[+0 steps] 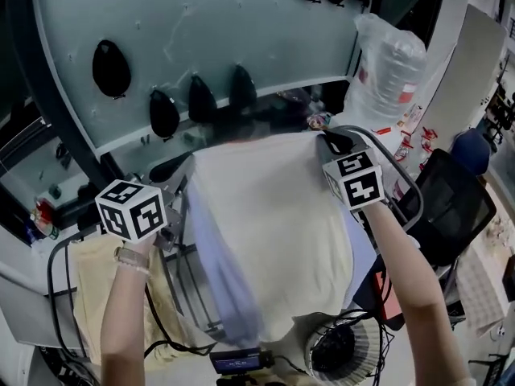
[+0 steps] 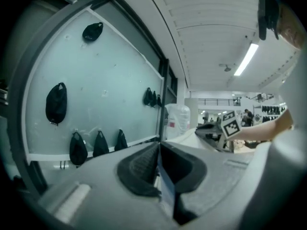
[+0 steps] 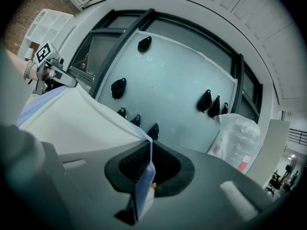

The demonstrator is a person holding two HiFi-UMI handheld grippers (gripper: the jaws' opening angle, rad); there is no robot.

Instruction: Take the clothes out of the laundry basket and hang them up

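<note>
**Head view:** a cream garment [image 1: 269, 232] with a pale-blue layer is being held up, spread between both tongs.
- The left tongs [image 1: 183, 165] are being kept clenched on its upper left corner.
- The right tongs [image 1: 328, 141] are being kept clenched on its upper right corner.
- The top edge is being stretched roughly taut between the two, and the rest is hanging down between the forearms.
- The garment is being held in front of a pale panel [image 1: 209, 39] carrying black pouches [image 1: 111, 68].
- A stuffed plastic bag [image 1: 392, 59] is standing behind the right tongs.
- An office chair [image 1: 459, 203] is sitting just right of the right forearm.

**Left gripper view:** the jaws are being pressed together on a thin pale-blue fabric edge that is running down between them.
- From there the cream cloth is being drawn away to the right, to the right tongs and their marker cube, which are well apart from the left tongs.
- The panel and pouches are lying to the left.

**Right gripper view:** the jaws are likewise being pressed shut on a fabric corner, with a pale-blue tab hanging out below them.
- The cloth is being spread up and leftward to the left tongs, seen at the far left edge.
- The panel, pouches and bag are showing beyond.
</note>
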